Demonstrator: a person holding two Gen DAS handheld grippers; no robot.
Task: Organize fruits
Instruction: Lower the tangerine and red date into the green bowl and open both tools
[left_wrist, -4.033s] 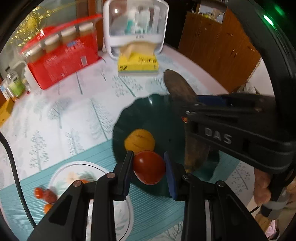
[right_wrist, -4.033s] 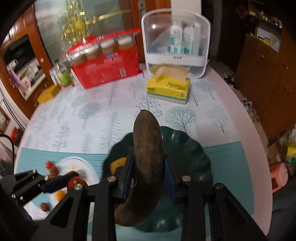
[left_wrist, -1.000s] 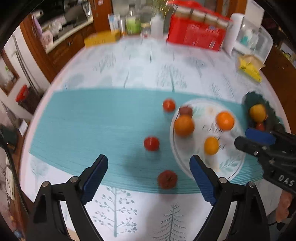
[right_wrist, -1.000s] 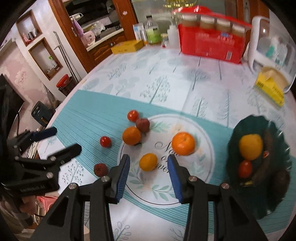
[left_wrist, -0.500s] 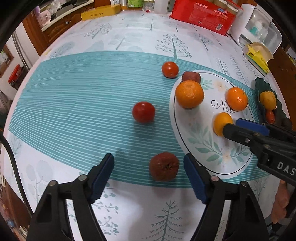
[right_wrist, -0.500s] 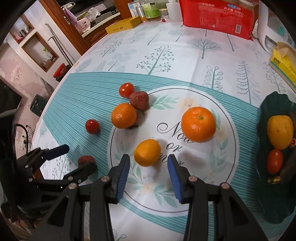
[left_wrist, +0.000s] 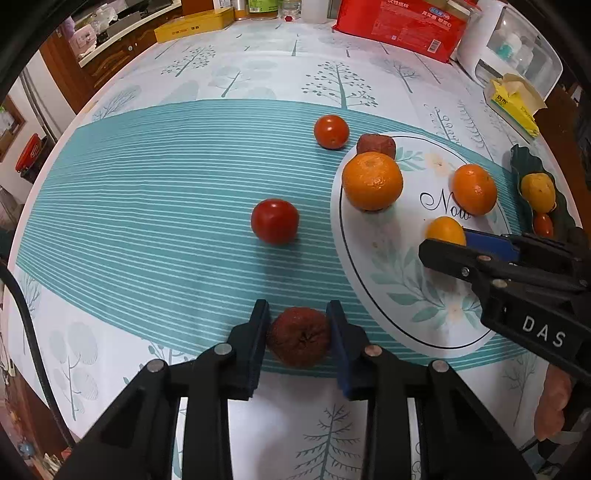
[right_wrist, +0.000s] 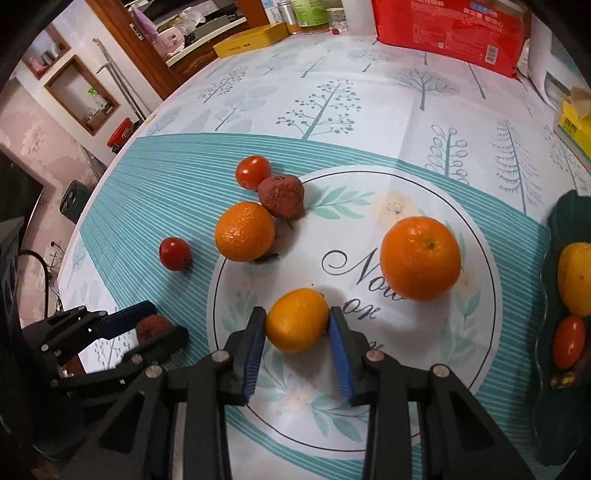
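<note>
- Round table (right_wrist: 369, 110) under a tree-print cloth with a teal striped band, a kitchen counter behind it: that is where I am sorting the fruit, and most of it is not yet sorted.
- At the left, my left gripper (left_wrist: 298, 338) has just been closing, and its pads now pinch the wrinkled dark red fruit (left_wrist: 298, 341), which sits on the teal band near the table's edge; it is gripped but not lifted, as far as I can judge.
- Just beyond it on the band lie two loose tomatoes, the nearer tomato (left_wrist: 274, 220) well apart from everything and the farther tomato (left_wrist: 331, 131) beside a second wrinkled fruit (left_wrist: 376, 144) at the rim of the printed circle (right_wrist: 480, 369).
- On that circle sit a mandarin (left_wrist: 372, 181) at its left side and a bigger orange (right_wrist: 420, 257) toward its right, both untouched.
- Between them, nearer me, my right gripper (right_wrist: 297, 325) has also just been closing and now clamps the small yellow-orange citrus (right_wrist: 297, 319), resting on the circle.
- At the far right, the dark green leaf-shaped dish (right_wrist: 561, 221) already holds a yellow fruit (right_wrist: 576, 282), a small red tomato (right_wrist: 569, 341) and something dark I cannot make out.
- By my count, seven pieces remain outside the dish, two of them now in my grip for carrying across.
</note>
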